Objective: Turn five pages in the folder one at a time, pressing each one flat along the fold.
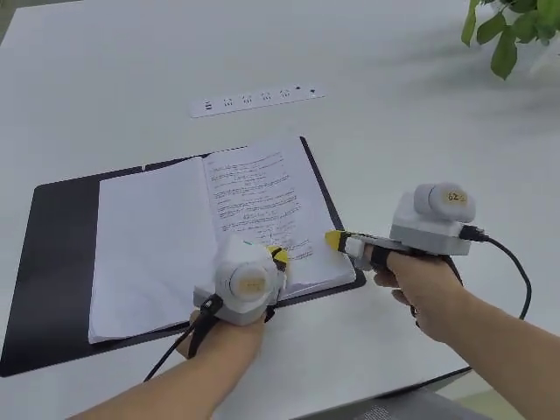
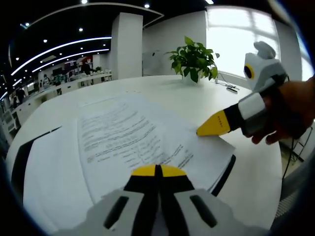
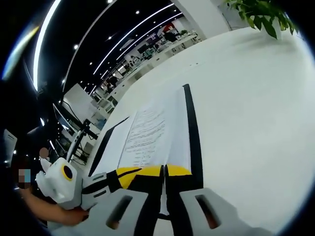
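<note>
Yellow tips of the left hand-held gripper (image 1: 278,255) are seen closed together. They are laid on the lower part of the printed page (image 1: 258,197), between the fold and the page's outer edge. Just to the right, the right hand-held gripper (image 1: 335,238) is held low at that outer edge. Its jaws are also shut, and its tips touch the edge of the paper stack. Whether a sheet is caught between them cannot be told. The two grippers are pointed towards each other across the bottom corner of the page.

The folder (image 1: 52,262) is spread open on the white table (image 1: 394,105), directly ahead of both grippers. Its black cover is exposed widely on the left and as a narrow strip on the right. A blank sheet (image 1: 149,245) is seen on its left half.

Beyond the folder, well apart from it, a white power strip (image 1: 256,99) is laid on the table. Green leaves of a potted plant (image 1: 507,35) are seen at the far right corner.
</note>
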A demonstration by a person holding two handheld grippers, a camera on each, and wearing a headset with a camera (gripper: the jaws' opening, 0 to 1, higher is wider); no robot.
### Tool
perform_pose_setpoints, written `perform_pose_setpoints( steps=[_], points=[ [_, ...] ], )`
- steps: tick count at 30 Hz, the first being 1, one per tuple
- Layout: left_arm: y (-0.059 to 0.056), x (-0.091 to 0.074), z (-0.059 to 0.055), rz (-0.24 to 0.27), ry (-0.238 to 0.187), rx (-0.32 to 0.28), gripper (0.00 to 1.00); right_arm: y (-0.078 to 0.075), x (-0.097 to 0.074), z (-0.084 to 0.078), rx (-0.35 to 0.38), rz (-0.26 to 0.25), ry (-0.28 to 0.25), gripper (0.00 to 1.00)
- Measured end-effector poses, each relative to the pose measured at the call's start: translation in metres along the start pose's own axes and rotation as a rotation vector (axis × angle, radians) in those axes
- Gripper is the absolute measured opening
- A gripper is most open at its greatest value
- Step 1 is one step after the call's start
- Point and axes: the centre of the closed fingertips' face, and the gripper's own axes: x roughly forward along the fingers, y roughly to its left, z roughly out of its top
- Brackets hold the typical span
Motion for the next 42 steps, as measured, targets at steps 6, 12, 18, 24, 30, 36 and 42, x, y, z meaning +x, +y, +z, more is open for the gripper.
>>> perform_pose_setpoints(
  steps=[6,12,18,24,30,36,42],
  points=[
    [0.0,-0.008,0.001,-0.039,0.038,-0.029,0.03,0.005,-0.003,0.006,0.064,-0.006,-0.001,0.0],
    [0.015,-0.034,0.004,-0.03,0.05,-0.025,0.09,0.022,-0.008,0.014,0.117,0.027,-0.029,0.0],
    [0.033,-0.067,0.019,-0.015,0.005,-0.054,0.15,0.053,-0.012,0.024,0.121,0.076,-0.057,0.0],
    [0.052,-0.106,0.021,0.008,-0.006,-0.054,0.18,0.087,-0.013,0.034,0.129,0.126,-0.081,0.0],
    [0.075,-0.141,0.019,0.056,-0.034,-0.087,0.19,0.134,-0.015,0.033,0.123,0.177,-0.085,0.0],
    [0.097,-0.174,0.008,0.11,-0.041,-0.102,0.19,0.17,-0.006,0.019,0.108,0.187,-0.052,0.0],
    [0.112,-0.204,0.001,0.144,-0.05,-0.129,0.2,0.201,0.007,0.006,0.104,0.207,-0.021,0.0]
  ],
)
